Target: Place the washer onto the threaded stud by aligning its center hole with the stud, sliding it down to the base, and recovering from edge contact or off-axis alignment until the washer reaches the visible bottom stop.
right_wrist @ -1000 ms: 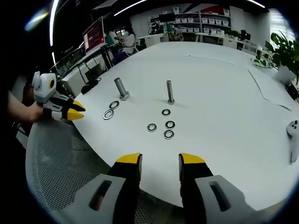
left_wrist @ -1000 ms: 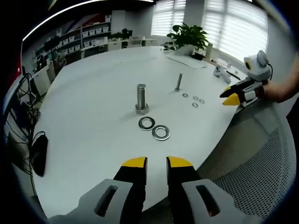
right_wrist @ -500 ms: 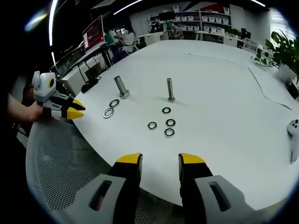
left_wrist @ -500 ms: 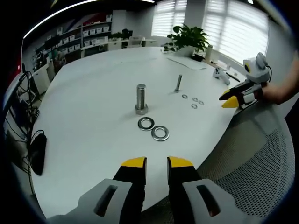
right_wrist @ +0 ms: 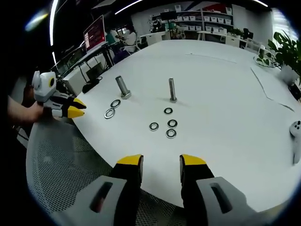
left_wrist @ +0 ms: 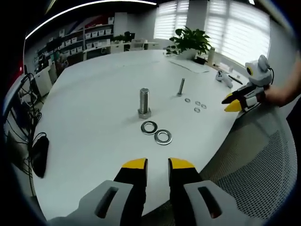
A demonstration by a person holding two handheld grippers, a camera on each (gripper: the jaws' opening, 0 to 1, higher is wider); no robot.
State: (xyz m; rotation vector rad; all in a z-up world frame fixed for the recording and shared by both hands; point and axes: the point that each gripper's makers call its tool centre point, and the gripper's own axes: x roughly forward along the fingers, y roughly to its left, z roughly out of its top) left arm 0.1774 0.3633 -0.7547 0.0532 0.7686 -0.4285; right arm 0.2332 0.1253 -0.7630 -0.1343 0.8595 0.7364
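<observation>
Stud: the stud point(right_wrist: 172, 91) stands upright on the counter point(right_wrist: 225, 84).
Washers: four washers point(right_wrist: 154, 126) lie flat before it, well ahead of your jaws.
Jaws: your right gripper point(right_wrist: 160, 164) and left gripper point(left_wrist: 158, 165) are both spread, empty.

Both views are bright and sharp at the centre, with daylight pouring through blinds point(left_wrist: 235, 28) and ceiling strip lights point(right_wrist: 136, 5) glaring overhead. The white worktop point(left_wrist: 94, 108) shows only faint, soft shadows. Fisheye bending curves everything strongly toward the edges.
</observation>
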